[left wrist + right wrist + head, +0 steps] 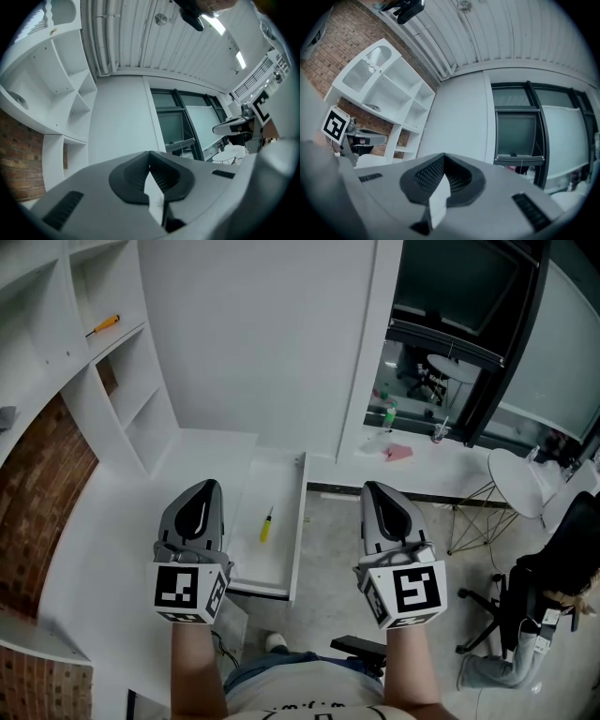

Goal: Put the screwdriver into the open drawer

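Left gripper (206, 488) and right gripper (377, 491) side by side ahead of torso (309, 701), roughly parallel, pointing away from it, marker cubes (190, 589) nearest it. Both jaw pairs closed tip to tip, nothing between. Bare forearms (199, 667) run straight out, one behind each gripper.

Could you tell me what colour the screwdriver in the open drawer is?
The screwdriver is yellow, clearest in head view.

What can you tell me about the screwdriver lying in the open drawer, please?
The screwdriver is small, with a yellow handle that looks like plastic and a short dark shaft. It lies flat on the white floor of the open drawer, roughly in the middle and lengthwise along it, with the shaft pointing away from the person. It lies apart from the drawer's walls, and only the drawer floor touches it. The tip is too small to make out.
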### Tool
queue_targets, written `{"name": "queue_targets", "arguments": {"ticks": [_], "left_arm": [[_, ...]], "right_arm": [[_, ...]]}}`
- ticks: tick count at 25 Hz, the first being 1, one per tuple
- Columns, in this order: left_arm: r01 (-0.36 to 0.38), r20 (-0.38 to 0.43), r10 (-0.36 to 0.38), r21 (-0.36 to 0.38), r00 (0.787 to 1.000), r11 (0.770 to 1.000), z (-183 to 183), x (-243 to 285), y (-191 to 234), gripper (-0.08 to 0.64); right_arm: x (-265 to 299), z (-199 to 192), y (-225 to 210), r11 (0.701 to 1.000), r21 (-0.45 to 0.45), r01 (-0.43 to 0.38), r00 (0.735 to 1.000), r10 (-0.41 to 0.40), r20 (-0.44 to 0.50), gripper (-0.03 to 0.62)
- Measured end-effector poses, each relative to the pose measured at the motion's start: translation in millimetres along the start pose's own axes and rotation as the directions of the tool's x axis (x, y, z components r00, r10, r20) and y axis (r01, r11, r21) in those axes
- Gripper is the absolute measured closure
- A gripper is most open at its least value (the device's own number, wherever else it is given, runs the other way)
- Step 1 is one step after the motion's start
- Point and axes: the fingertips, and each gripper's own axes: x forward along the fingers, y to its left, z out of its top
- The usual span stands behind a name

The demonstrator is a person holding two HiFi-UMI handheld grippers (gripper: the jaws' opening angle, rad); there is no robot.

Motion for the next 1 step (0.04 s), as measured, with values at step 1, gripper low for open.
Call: {"name": "queue_targets", "arguments": {"ticks": [1], "left_arm": [[-0.001, 0.005, 0.001, 0.004, 1.0, 1.0, 2.6, 0.5, 0.4, 0.548]], "right_arm": [[-0.2, 1.3, -0.2, 1.0, 0.008, 0.002, 1.0, -0.002, -0.002, 0.583]]}}
